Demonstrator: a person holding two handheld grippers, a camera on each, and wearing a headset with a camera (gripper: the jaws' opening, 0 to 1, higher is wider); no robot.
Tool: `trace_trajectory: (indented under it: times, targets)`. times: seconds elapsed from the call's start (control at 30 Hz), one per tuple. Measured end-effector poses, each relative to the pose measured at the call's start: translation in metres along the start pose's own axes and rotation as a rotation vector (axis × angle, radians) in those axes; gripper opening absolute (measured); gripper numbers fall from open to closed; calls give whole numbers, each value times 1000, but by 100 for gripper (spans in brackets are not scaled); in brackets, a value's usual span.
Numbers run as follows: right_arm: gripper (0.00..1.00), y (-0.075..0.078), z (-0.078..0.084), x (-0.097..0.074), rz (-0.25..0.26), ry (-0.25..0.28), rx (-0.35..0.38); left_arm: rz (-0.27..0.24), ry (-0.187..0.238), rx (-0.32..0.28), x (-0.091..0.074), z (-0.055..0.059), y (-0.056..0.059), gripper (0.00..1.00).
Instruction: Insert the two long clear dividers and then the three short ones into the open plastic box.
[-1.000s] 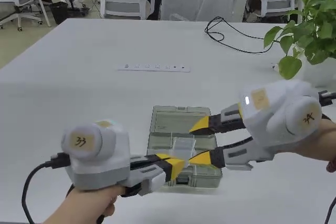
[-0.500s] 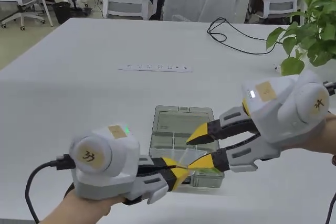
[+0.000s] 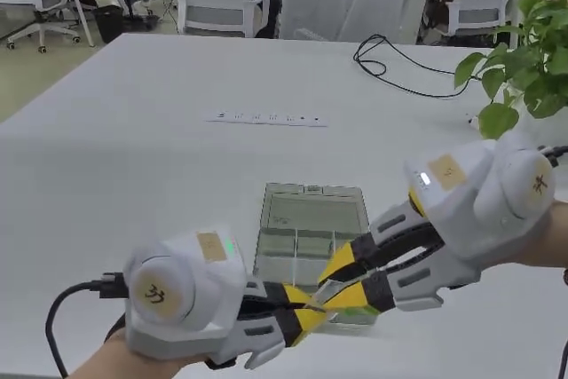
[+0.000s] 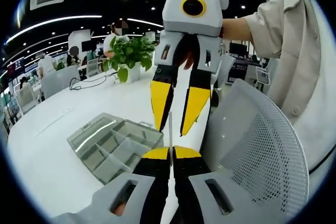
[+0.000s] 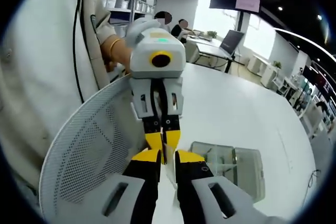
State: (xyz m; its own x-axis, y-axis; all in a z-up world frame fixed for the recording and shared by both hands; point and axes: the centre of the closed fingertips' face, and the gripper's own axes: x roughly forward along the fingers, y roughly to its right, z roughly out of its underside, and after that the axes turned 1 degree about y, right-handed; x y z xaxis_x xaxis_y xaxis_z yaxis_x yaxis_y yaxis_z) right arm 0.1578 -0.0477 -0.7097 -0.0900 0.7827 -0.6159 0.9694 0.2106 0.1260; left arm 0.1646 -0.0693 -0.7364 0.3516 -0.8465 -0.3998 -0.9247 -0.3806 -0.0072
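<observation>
Clear glossy plastic box (image 3: 312, 209) on matt white table (image 3: 133, 161)

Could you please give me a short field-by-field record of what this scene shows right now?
Left tool: shut on a clear divider
Right tool: open, jaws either side of the same divider
Plastic box: lid open, on the white table, near the tools
Box interior: split into compartments

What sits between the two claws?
A clear divider, edge-on in the left gripper view, pinched by the left claw, its far end between the parted jaws of the right claw.
</observation>
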Motion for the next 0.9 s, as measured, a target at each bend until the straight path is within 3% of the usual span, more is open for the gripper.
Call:
trace_trajectory:
  times: [0.5, 0.9]
  targets:
    - [3, -12, 6, 2, -83, -19, -17, 54, 12, 78, 3, -2, 9, 0]
    - [2, -10, 6, 1, -70, -42, -15, 36, 31, 72, 5, -4, 8, 0]
